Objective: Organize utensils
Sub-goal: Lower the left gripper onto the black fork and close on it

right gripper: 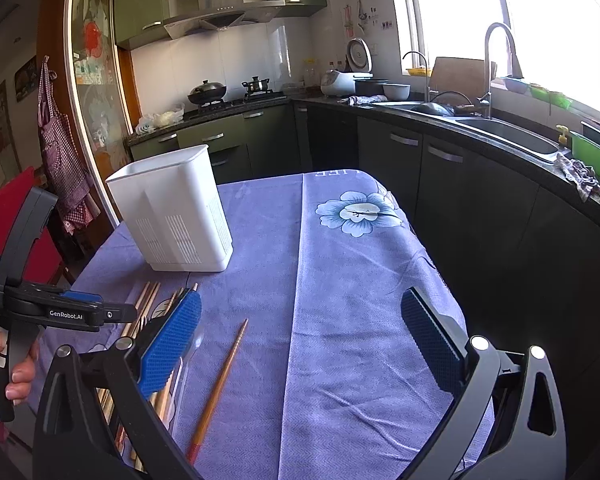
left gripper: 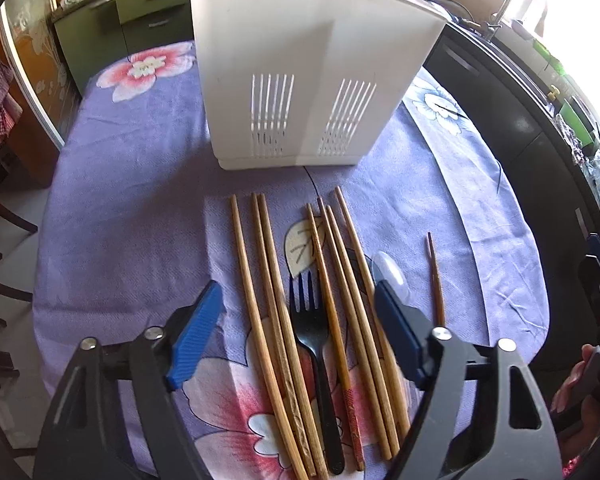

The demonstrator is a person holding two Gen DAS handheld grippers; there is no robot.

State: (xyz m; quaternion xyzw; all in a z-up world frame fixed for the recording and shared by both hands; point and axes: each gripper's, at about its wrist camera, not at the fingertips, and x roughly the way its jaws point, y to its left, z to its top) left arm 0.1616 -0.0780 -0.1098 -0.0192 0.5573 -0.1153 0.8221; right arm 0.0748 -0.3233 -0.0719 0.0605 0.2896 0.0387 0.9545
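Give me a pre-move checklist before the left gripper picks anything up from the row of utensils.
1. Left gripper jaws apart, nothing between the pads: ok.
2. Right gripper open and empty: ok.
3. White holder upright on the purple cloth: ok.
4. Holder's compartments free to take utensils: cannot tell, its top opening faces away in both views.
5. Black fork separable from its neighbours: not ok, chopsticks lie close on both sides of it.
6. Lone chopstick clear of the rest for an easy grasp: ok.
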